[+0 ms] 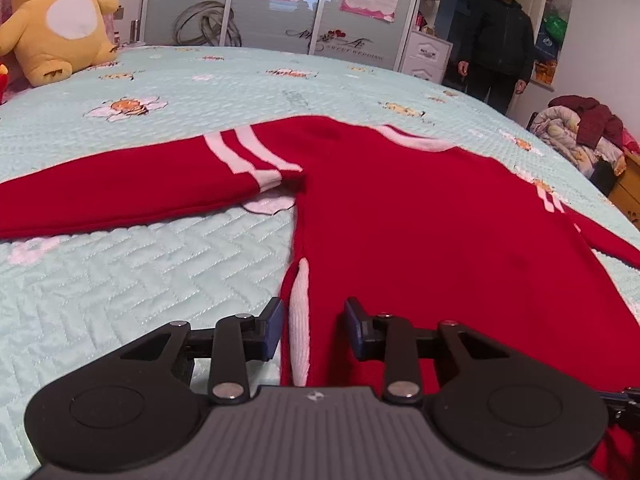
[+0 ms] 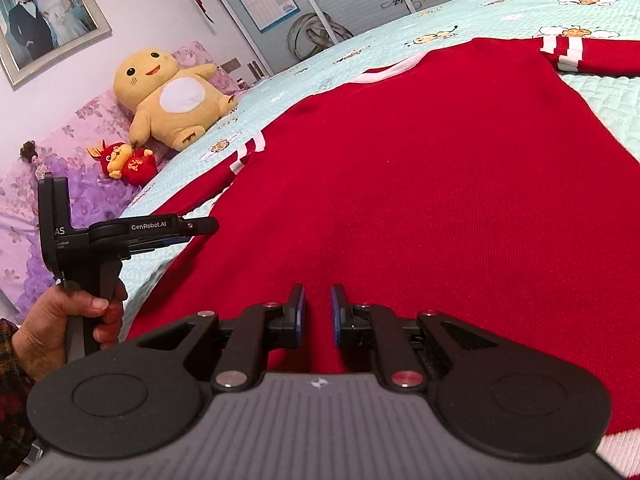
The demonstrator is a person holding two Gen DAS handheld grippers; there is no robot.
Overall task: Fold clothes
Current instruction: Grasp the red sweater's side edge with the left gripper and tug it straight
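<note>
A red knit sweater (image 1: 420, 208) with white stripes lies flat on the bed, also filling the right wrist view as the sweater (image 2: 420, 168). Its left sleeve (image 1: 120, 192) stretches out to the side. My left gripper (image 1: 314, 320) stands open at the sweater's near left edge. A white trim strip (image 1: 300, 320) lies between its pads, untouched. In the right wrist view the left gripper (image 2: 200, 226) shows from the side, with a hand (image 2: 60, 320) on its handle. My right gripper (image 2: 318, 312) is at the sweater's near hem, its pads close together with red knit filling the narrow gap.
The bed has a pale green quilted cover (image 1: 120, 280). A yellow plush toy (image 1: 60, 20) and a small red plush (image 2: 124, 160) sit by the pillows. A person in dark clothes (image 1: 500, 36) stands beyond the bed's far corner. Piled bedding (image 1: 576, 132) lies at the right.
</note>
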